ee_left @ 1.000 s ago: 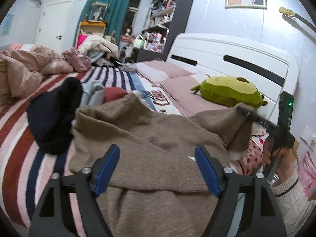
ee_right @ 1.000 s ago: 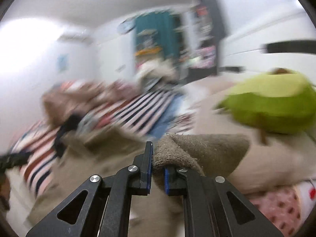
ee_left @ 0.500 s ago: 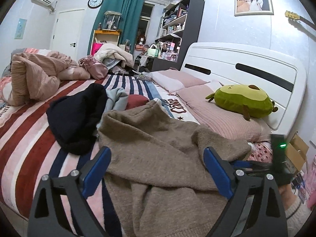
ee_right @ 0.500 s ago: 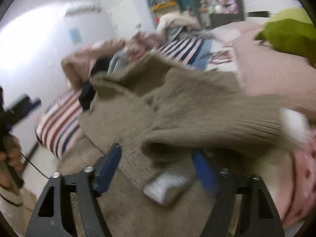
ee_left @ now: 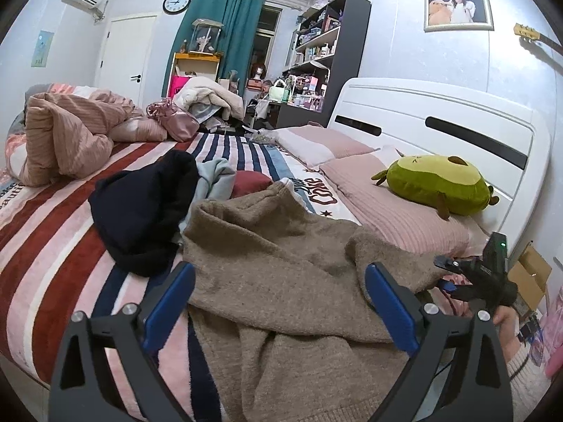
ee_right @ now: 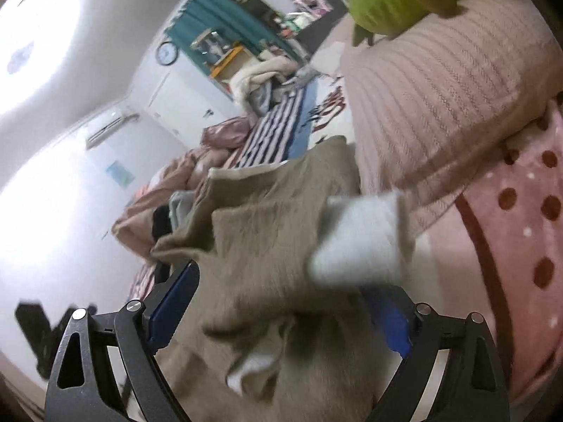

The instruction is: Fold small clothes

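left gripper: jaws spread, grasping nothing | right gripper: jaws spread, released | brown sweater: crumpled at bed near edge, beside pillow

"Coffee"-like cursive word, partly hidden, only "Co…e" legible, on striped bedspread beside pink pillow. Partial letters "oke", "auti" on bedspread edge, far from pillow. Wall clock numerals too small.

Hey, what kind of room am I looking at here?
Almost certainly a lived-in bedroom: a bed with a white headboard, pink pillows and a striped blanket, clothes lying on it, including a brown sweater, plus a cluttered dark shelf unit.
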`<state>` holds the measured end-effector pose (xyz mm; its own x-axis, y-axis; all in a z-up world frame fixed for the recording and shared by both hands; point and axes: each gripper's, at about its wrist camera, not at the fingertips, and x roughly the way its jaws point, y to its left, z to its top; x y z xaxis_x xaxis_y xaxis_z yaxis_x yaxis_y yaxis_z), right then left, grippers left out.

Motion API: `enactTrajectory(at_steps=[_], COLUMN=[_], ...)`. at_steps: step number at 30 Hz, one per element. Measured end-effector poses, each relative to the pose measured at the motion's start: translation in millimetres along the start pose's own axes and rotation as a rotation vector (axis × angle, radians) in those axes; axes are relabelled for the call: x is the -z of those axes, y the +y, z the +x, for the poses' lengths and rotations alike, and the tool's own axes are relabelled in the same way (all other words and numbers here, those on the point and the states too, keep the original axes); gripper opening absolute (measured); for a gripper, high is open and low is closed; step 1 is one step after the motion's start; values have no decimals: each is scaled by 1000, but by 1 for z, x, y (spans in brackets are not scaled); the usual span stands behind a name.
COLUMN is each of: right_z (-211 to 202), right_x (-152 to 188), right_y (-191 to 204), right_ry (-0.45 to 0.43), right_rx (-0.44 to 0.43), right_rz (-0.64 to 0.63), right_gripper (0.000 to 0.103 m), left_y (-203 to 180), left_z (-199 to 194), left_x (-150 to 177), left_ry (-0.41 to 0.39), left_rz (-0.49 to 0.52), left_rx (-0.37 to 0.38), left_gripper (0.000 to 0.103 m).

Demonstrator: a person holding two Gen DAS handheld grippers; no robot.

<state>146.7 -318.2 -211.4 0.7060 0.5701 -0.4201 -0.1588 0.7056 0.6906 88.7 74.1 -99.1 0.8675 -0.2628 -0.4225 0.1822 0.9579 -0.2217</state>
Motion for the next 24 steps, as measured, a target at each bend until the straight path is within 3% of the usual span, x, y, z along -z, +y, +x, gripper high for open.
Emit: enactTrajectory(at_steps=[1,2,3,4,7,10,14,17,19,23,24], right_z=[2,6,11,13,10,16,46,79,104,111,107], right_x=[-3,-7,-8,-10,-8,-2,28,61,87,102,99], right_y=[3,10,20,29,68,108,168,196,205,210,210], right_ry=[-4,-4,-3,-5,-36,-14,133,267,394,466,457], right_rx=[3,27,63,81,18,-66,-205,-242,-256,-268,-279], right_rz=[-9,-37,-73,-111,-213,-313,-448,-518,-551,-591,-585], right_gripper=[62,50,29,18,14,13,15,25,40,42,50], left_y=[1,2,3,5,12,23,37,42,46,52,54], left_z=[-1,-2,-3,-4,-6,-9,-13,-14,-14,-15,-15], left_x=[0,0,1,1,3,4,5,8,10,16,17], left_ry=[-2,-4,-4,-4,-4,-6,-12,-10,-4,9,9], left_rz=[-5,-9,-11,-12,-16,-37,-59,-69,-74,-79,-80], left_rx=[-1,-3,-6,-12,-28,-45,-56,-59,-60,-69,-72], left_gripper=[96,96,96,96,96,96,96,96,96,96,96])
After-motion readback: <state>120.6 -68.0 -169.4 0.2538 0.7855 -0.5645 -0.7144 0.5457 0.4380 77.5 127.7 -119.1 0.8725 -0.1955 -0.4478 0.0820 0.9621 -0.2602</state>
